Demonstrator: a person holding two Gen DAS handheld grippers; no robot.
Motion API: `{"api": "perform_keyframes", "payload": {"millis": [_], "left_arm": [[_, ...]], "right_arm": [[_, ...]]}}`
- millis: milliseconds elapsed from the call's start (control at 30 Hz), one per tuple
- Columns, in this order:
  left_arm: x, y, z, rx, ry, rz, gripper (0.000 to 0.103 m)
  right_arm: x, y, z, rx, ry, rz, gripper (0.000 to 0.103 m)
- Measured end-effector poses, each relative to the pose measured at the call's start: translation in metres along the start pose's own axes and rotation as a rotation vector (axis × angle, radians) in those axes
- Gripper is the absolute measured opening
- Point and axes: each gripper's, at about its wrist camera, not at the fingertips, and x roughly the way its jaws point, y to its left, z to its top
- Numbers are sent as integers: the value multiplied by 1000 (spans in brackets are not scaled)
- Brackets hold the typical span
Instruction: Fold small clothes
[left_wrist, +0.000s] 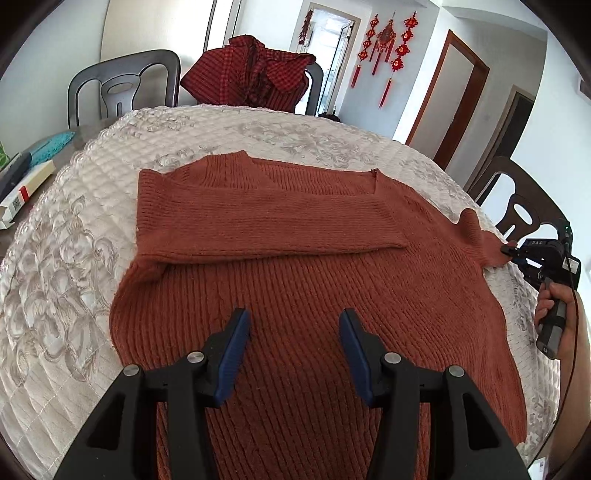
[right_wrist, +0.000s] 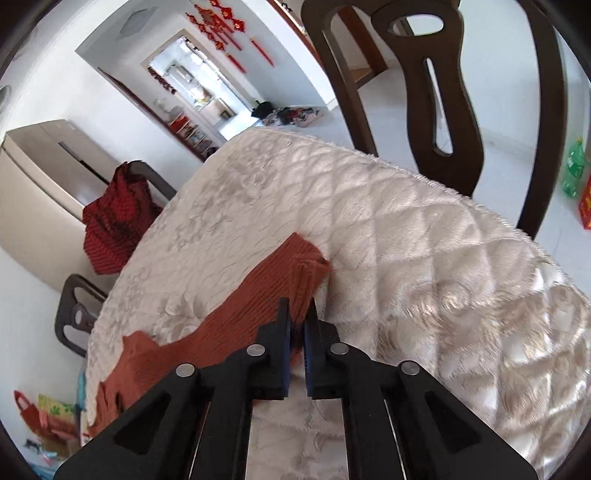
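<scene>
While one sleeve is folded across the rust ribbed sweater (left_wrist: 295, 258), its right cuff is pinched by the right gripper (right_wrist: 297, 321); the left gripper (left_wrist: 295, 325) is held wide apart above the near hem

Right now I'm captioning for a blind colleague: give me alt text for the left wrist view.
A rust sweater lies flat on a quilted table cover, one sleeve folded across its chest. The open left gripper hovers over its lower half. At far right, the right gripper pinches the other sleeve's cuff.
</scene>
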Motion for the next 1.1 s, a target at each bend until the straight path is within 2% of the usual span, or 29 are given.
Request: {"api": "perform_keyframes", "payload": {"millis": [67,167,267,367,433,533,633,700,733,800,833,900,1067,1100], "left_arm": [[0,1,0,-5,1,-7,54],[0,2,0,-9,2,-11,54],[-2,2,0,-10,-6,-15,54],[-10,4,4,-17,-32,-31,54],[-17,7,8,-37,-52,-51,54],[-23,12,13,-66,-72,-73,54],[-23,17,15,-89,-67,-87,54],[-22,17,16,-100,-56,-109,54],[-20,16,17,-103,-49,-124,54],[-14,10,19,-108,-27,-167,54],[-8,7,21,-116,-10,-196,54],[6,1,27,-132,28,-254,54],[43,-14,34,-169,114,-283,52],[46,-17,36,-167,104,-283,51]], "right_arm": [[-5,7,4,-23,-7,27,5],[-22,41,2,-117,-27,124,5],[-40,92,-14,-234,1,268,5],[-47,149,-46,-370,63,399,5],[-43,176,-78,-460,144,460,5],[-24,195,-125,-556,270,498,5],[8,198,-168,-637,439,463,5],[17,191,-186,-679,510,429,10],[12,187,-187,-692,498,450,14],[-3,183,-183,-708,477,484,32],[-12,178,-178,-702,461,503,34],[-20,172,-172,-693,435,521,36],[-29,147,-159,-656,382,484,36],[-27,141,-157,-646,377,471,36]]}}
